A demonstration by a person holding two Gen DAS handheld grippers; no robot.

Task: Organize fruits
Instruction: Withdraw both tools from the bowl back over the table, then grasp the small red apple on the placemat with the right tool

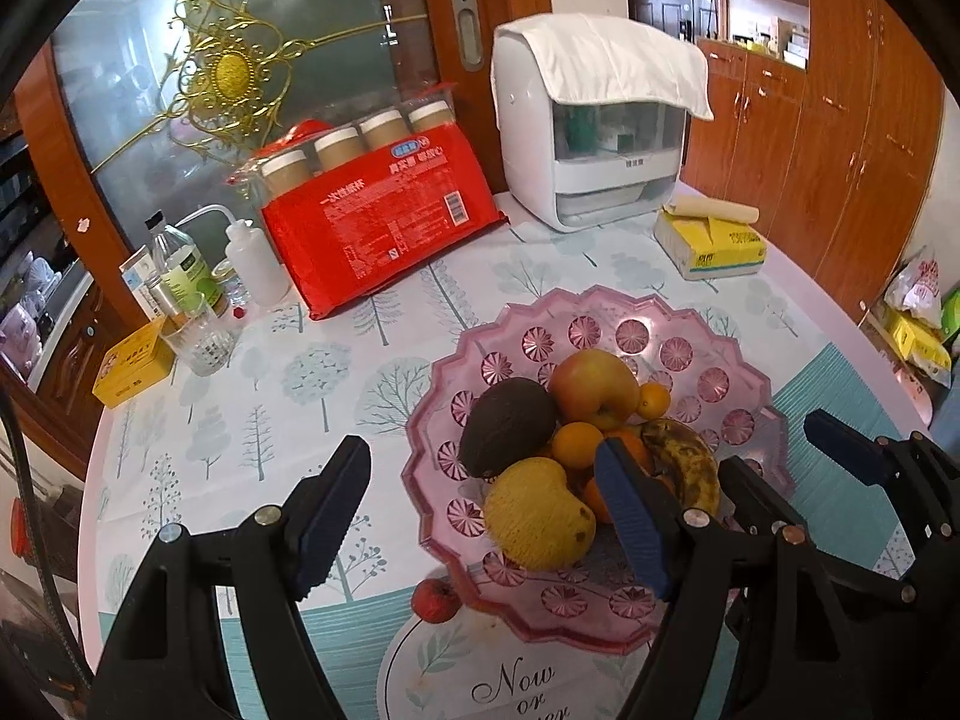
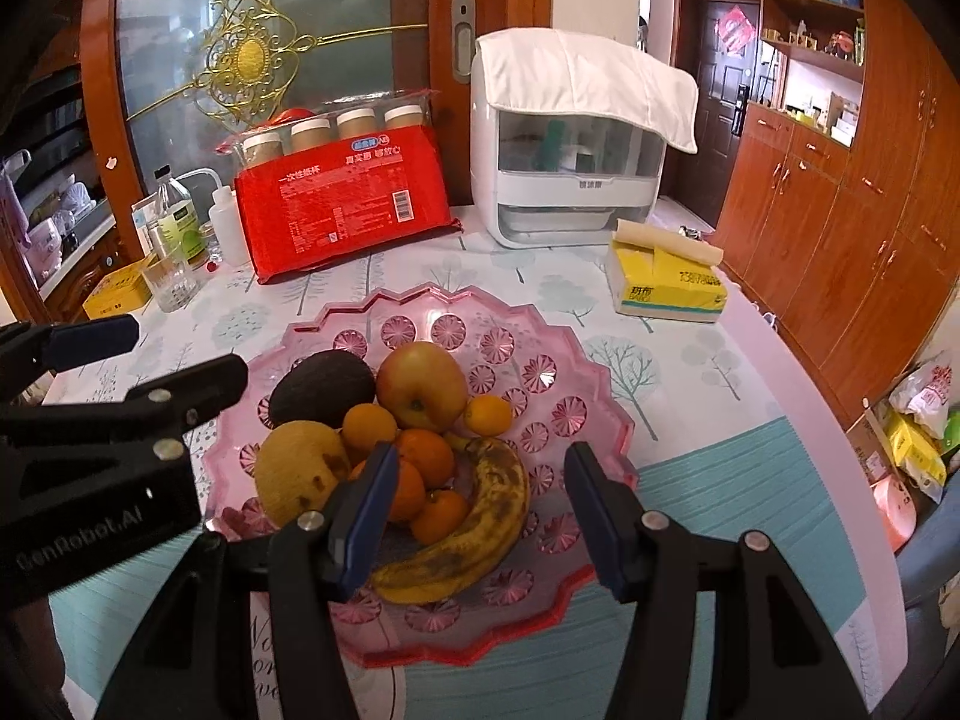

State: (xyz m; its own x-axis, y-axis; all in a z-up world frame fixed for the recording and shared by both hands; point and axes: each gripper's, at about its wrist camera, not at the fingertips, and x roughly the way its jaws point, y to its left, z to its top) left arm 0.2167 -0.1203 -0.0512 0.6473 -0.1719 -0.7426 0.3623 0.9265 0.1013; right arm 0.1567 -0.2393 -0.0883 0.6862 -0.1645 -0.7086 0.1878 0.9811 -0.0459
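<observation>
On the table, we had both grippers hovering over the pink fruit tray (image 2: pixel 600 414): left gripper (image 1: pixel 486 516) spread wide, right gripper (image 2: pixel 480 510) spread too, neither pinching anything. Fruit sat piled mid-tray; one small red fruit (image 1: pixel 436 599) lay outside, just beside the rim. We judged the spotted banana (image 2: pixel 474 528) soft and bruise-prone, so grip mid-body, lightly. Oranges (image 2: pixel 427 456) looked firm but likely to roll.
</observation>
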